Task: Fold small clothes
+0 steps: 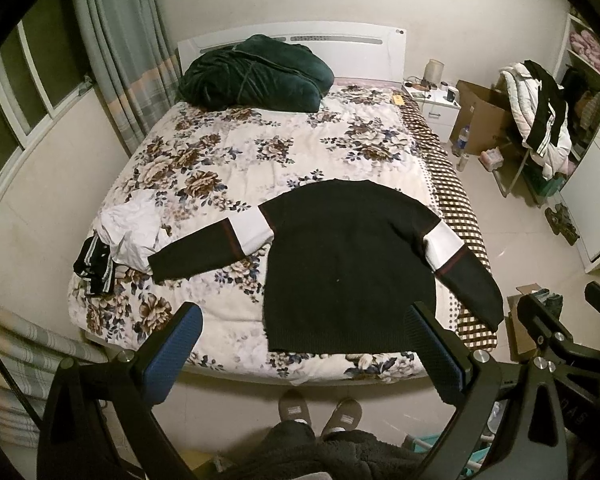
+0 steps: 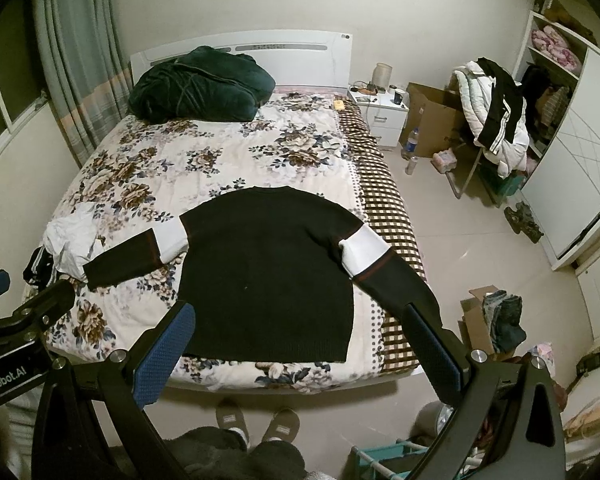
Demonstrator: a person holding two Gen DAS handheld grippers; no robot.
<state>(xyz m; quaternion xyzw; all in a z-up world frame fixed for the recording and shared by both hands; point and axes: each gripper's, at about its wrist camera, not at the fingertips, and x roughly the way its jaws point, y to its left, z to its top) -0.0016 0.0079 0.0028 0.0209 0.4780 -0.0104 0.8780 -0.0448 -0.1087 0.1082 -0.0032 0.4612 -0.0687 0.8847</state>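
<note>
A black sweater [image 1: 348, 264] with white bands on both sleeves lies flat, spread out, on the near part of the bed; it also shows in the right wrist view [image 2: 266, 276]. Its right sleeve [image 2: 388, 280] hangs over the bed's right edge. My left gripper [image 1: 306, 348] is open and empty, held back from the bed's foot, above the hem. My right gripper [image 2: 300, 344] is open and empty, also short of the hem. The right gripper also shows at the right edge of the left wrist view [image 1: 560, 320].
A crumpled white garment [image 1: 130, 232] and a striped black one [image 1: 96, 268] lie at the bed's left. A dark green robe [image 1: 256, 74] sits by the headboard. A nightstand [image 2: 382, 114], boxes, bottles and a clothes-laden chair [image 2: 496, 120] stand right. My slippered feet [image 1: 316, 412] are at the bed's foot.
</note>
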